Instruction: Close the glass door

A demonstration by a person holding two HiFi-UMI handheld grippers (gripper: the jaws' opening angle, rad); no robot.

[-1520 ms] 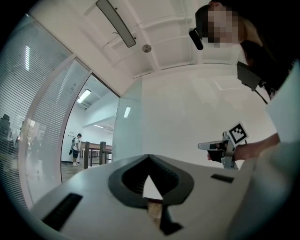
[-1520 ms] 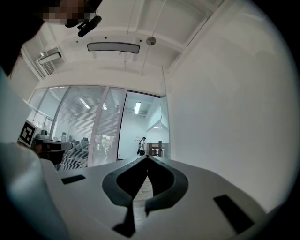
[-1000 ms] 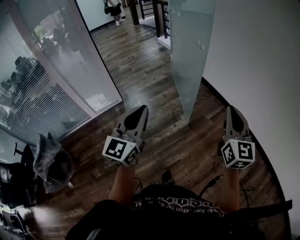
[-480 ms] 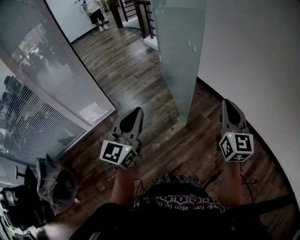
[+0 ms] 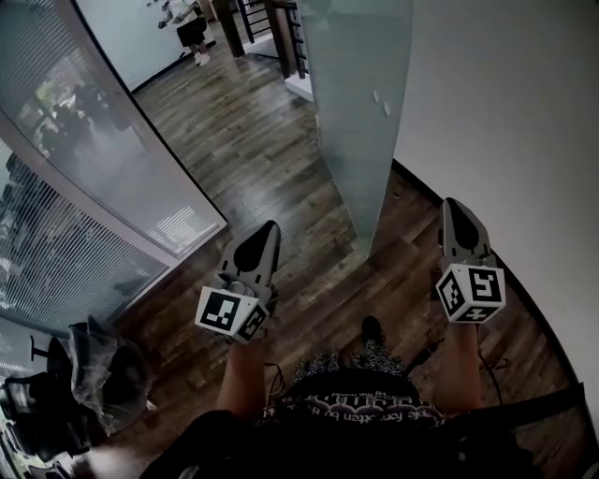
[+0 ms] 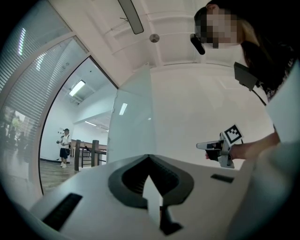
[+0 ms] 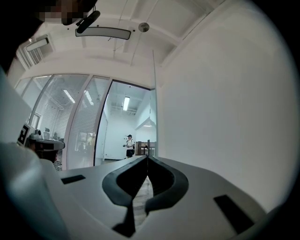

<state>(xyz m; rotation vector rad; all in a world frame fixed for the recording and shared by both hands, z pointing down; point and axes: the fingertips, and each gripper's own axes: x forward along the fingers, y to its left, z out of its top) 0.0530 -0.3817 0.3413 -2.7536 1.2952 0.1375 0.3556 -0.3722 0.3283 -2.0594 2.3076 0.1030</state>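
The frosted glass door point(image 5: 360, 112) stands open, swung out from the white wall, its lower edge just ahead of me on the wood floor. In the head view my left gripper point(image 5: 269, 227) points at the floor left of the door's edge, apart from it. My right gripper point(image 5: 452, 204) points into the gap between door and wall, also apart from it. Both pairs of jaws are shut with nothing in them. In the left gripper view my left gripper point(image 6: 149, 156) faces the door point(image 6: 133, 122), with the right gripper point(image 6: 200, 146) beyond. In the right gripper view my right gripper point(image 7: 147, 157) sees the door point(image 7: 153, 103) edge-on.
A curved white wall point(image 5: 505, 122) runs along the right. A glass partition with blinds point(image 5: 84, 168) lines the left. A person point(image 5: 187, 23) stands far down the corridor near a dark railing point(image 5: 281, 37). Dark bags and gear point(image 5: 94, 365) lie at lower left.
The whole view has shifted forward toward the door, which now looms larger. Both grippers have travelled along with it and stay shut.
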